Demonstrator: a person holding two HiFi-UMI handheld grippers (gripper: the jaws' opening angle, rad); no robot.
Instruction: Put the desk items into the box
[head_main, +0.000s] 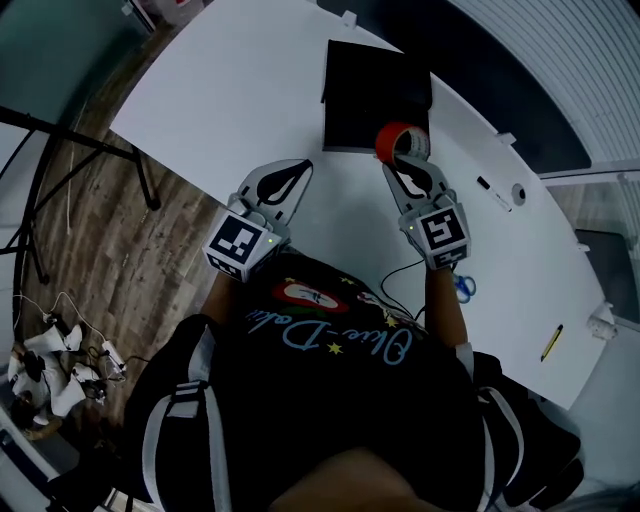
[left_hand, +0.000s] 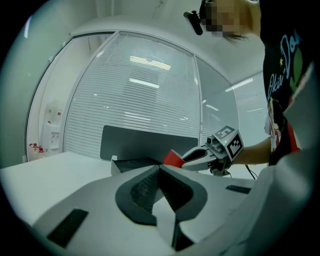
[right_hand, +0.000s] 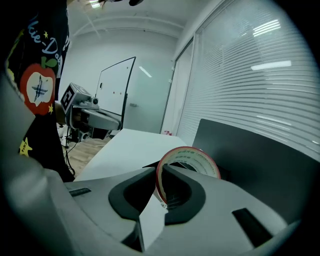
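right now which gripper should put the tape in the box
Right. The right gripper is clamped on the red tape roll by the black box; the left gripper is shut and empty.

Dim, cool ceiling-strip light, glare on blinds — fisheye-bent, black-vignetted edges, near jaws soft

A white table carries a black box on its far side. To the right lie blue-handled scissors at the near edge, a yellow-and-black pen by the right edge, and a small black item farther back.
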